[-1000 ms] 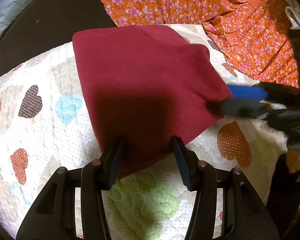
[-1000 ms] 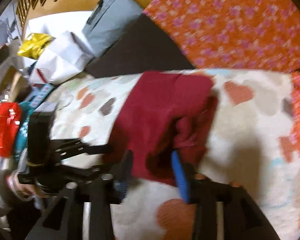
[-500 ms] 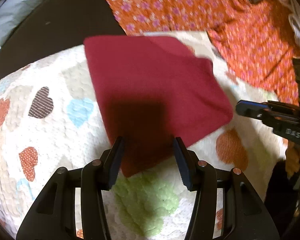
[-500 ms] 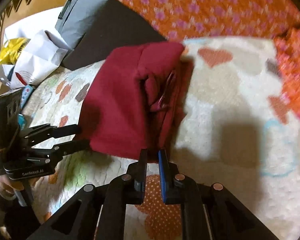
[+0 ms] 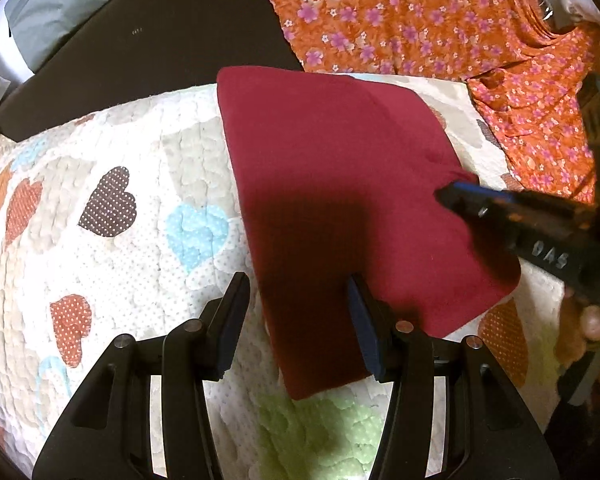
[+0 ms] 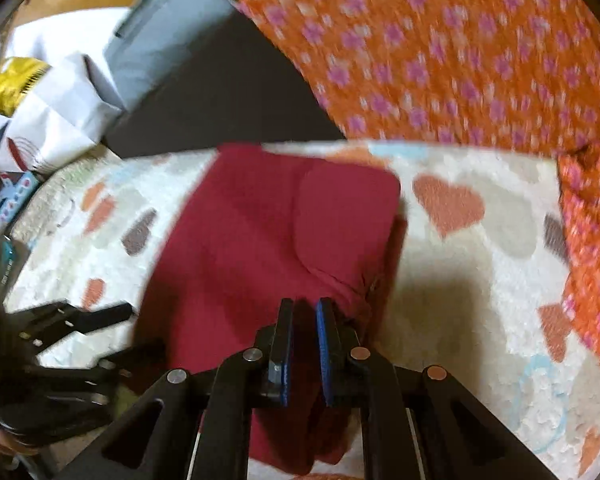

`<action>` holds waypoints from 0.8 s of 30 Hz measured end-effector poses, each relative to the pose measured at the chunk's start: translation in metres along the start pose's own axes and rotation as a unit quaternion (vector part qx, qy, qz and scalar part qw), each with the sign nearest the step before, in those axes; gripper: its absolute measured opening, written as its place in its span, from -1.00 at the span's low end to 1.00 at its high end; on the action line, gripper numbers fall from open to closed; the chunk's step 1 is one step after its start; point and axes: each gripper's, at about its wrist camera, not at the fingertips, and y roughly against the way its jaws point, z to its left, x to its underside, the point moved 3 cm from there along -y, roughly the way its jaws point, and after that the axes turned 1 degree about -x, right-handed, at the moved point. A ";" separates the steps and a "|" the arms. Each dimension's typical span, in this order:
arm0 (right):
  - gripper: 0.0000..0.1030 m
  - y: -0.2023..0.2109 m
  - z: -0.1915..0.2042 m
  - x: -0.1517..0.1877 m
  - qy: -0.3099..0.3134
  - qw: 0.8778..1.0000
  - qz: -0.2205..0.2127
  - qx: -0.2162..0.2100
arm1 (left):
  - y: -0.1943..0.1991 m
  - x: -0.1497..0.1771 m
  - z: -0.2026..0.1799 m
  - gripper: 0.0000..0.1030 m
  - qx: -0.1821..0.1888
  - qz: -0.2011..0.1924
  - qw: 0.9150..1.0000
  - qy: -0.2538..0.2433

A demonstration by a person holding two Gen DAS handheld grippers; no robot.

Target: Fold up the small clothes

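1. Maroon garment (image 5: 340, 200), folded into a rough rectangle, lies flat on the heart-patterned quilt (image 5: 112, 184), filling the middle of my left wrist view.
2. My left tongs (image 5: 296, 320) stand wide apart at the bottom centre of that frame, straddling the garment's near edge; neither finger presses the cloth as far as I can tell.
3. My right tongs (image 5: 446, 194) enter from the right side of the same frame, tips at the garment's right edge.
4. In the right wrist view those right tongs (image 6: 303, 312) are nearly closed, with a narrow slit between the blue pads (image 6: 323, 344). Maroon cloth shows in the slit, but I cannot tell whether it is pinched or only lies beneath.
5. Beside the tips, the garment's right edge bunches into a small rumple in the lower middle of that frame.
6. Orange floral fabric (image 5: 420, 20) spreads across the upper right of the left wrist view, beyond the quilt.
7. A white bag (image 6: 56, 112) and a yellow packet (image 6: 8, 84) sit at the upper left of the right wrist view.
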 end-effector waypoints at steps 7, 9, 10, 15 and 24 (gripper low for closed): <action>-0.85 0.007 0.001 0.008 -0.010 1.000 0.001 -0.018 | 0.001 0.001 0.002 0.03 -0.006 -0.003 1.000 -0.001; -0.82 0.022 0.009 0.013 -0.003 1.000 -0.005 -0.018 | 0.002 0.001 0.002 0.03 -0.008 -0.004 1.000 -0.003; -0.82 0.029 0.011 0.016 0.004 1.000 -0.010 -0.015 | 0.003 0.001 0.002 0.03 -0.010 -0.004 1.000 -0.004; -0.81 0.031 0.012 0.041 0.010 1.000 -0.006 0.006 | 0.004 0.003 0.002 0.03 -0.016 -0.008 1.000 -0.005; -0.12 0.054 -0.015 0.027 -0.059 0.997 -0.046 -0.032 | 0.023 -0.009 0.027 0.54 0.061 -0.012 0.994 0.092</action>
